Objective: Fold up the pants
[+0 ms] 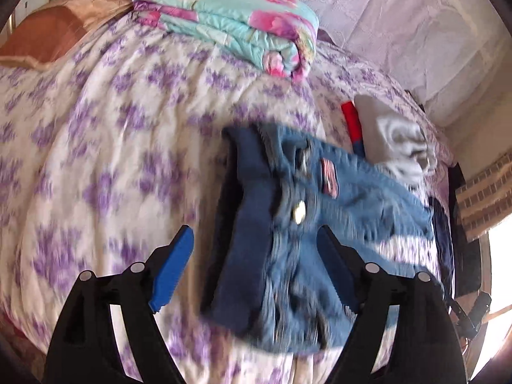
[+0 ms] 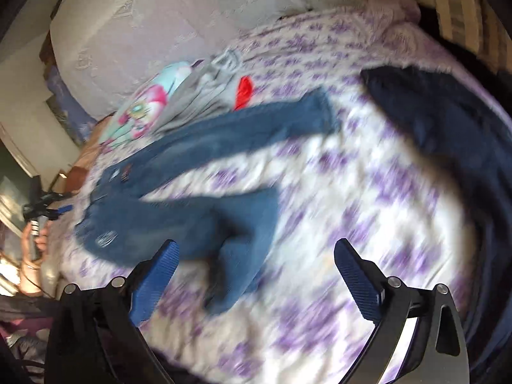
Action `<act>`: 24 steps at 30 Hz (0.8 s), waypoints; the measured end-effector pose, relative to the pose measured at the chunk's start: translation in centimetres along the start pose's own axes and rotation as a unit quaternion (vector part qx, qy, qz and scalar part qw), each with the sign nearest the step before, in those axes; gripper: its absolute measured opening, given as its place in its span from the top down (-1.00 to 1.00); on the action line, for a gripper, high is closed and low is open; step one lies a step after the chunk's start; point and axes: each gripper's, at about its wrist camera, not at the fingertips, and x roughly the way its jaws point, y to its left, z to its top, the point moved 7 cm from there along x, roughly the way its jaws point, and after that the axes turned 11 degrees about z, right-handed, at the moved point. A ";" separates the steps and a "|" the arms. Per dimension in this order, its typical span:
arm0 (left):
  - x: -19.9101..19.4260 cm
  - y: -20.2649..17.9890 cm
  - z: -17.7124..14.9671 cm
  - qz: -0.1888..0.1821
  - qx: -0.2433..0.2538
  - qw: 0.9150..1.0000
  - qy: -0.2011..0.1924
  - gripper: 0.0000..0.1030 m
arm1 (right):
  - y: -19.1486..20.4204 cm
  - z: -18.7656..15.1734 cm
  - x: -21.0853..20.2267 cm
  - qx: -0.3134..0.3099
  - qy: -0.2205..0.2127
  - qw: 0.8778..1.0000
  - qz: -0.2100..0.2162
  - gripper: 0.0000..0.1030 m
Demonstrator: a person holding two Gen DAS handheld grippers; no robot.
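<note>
Jeans (image 1: 288,224) are lying spread on the purple-flowered bedspread (image 1: 96,160), not yet folded, 2 legs splayed apart. Their waistband is sitting just ahead of the left tongs (image 1: 256,275), whose jaws are standing spread with denim below them but nothing pinched. The legs are running away toward the right tongs (image 2: 256,275), also gaping wide and empty, with 1 cuff nearest. So the long axis is lying between both tongs, each hand nearer its own end. A dark garment (image 2: 448,121) is lying beyond.
</note>
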 end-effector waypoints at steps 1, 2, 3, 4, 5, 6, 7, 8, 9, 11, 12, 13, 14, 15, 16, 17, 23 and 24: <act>-0.2 0.0 -1.0 -0.001 0.001 1.000 -0.001 -0.49 | 0.6 -1.2 0.8 0.002 0.011 1.000 0.010 -0.91; -0.4 0.2 -1.8 0.002 0.004 1.000 -0.005 -0.49 | 0.9 -1.7 1.4 -0.003 0.014 1.000 0.001 -0.90; -0.4 0.3 -2.5 0.005 0.008 1.000 -0.007 -0.51 | 1.2 -2.2 2.3 -0.017 0.014 1.000 -0.021 -0.77; -0.1 0.4 -3.2 0.006 0.012 1.000 -0.007 -0.53 | 1.3 -2.6 3.5 -0.037 0.021 0.998 -0.037 -0.43; 0.4 0.6 -3.8 0.011 0.012 1.000 -0.002 -0.54 | 1.3 -3.1 5.0 -0.051 0.051 0.997 -0.041 0.88; 1.0 1.0 -4.4 0.019 0.006 1.000 0.005 -0.53 | 1.3 -3.7 6.5 -0.077 0.092 0.991 -0.063 0.86; 1.5 1.3 -5.0 0.020 -0.002 1.000 0.014 -0.53 | 1.7 -3.6 7.2 -0.137 0.103 0.978 -0.116 0.87; 2.0 1.4 -5.4 0.020 -0.008 1.000 0.021 -0.53 | 3.0 -3.1 7.2 -0.224 0.104 0.950 -0.189 0.87; 2.3 1.4 -5.8 0.022 -0.009 0.999 0.024 -0.53 | 4.5 -1.8 6.3 -0.290 0.085 0.920 -0.251 0.88; 2.3 1.3 -6.4 0.029 -0.001 0.999 0.023 -0.53 | 8.1 2.0 2.1 -0.386 -0.006 0.853 -0.351 0.88; 2.2 1.2 -6.6 0.029 0.003 0.999 0.020 -0.53 | 9.7 3.9 -0.8 -0.411 -0.053 0.821 -0.392 0.87; 2.0 0.9 -6.9 0.027 0.008 0.999 0.019 -0.54 | 10.9 5.0 -3.1 -0.423 -0.074 0.808 -0.403 0.87; 1.9 0.8 -7.1 0.025 0.011 0.999 0.017 -0.54 | 11.1 5.2 -4.4 -0.425 -0.075 0.809 -0.400 0.87; 1.9 0.8 -7.4 0.027 0.015 0.999 0.016 -0.54 | 10.6 5.1 -5.1 -0.423 -0.065 0.810 -0.401 0.87; 2.0 0.9 -7.8 0.035 0.018 0.999 0.019 -0.54 | 8.9 4.4 -5.0 -0.411 -0.032 0.817 -0.404 0.87; 2.1 1.0 -8.0 0.040 0.019 0.999 0.022 -0.54 | 6.8 3.4 -4.1 -0.395 0.011 0.826 -0.402 0.85; 1.1 2.4 -9.6 0.012 -0.007 0.999 0.042 -0.54 | -6.7 -4.7 -2.6 -0.245 0.123 0.866 -0.418 -0.25; 0.9 2.4 -9.8 0.005 -0.010 0.999 0.043 -0.54 | -7.0 -4.7 -3.7 -0.197 0.091 0.896 -0.387 -0.30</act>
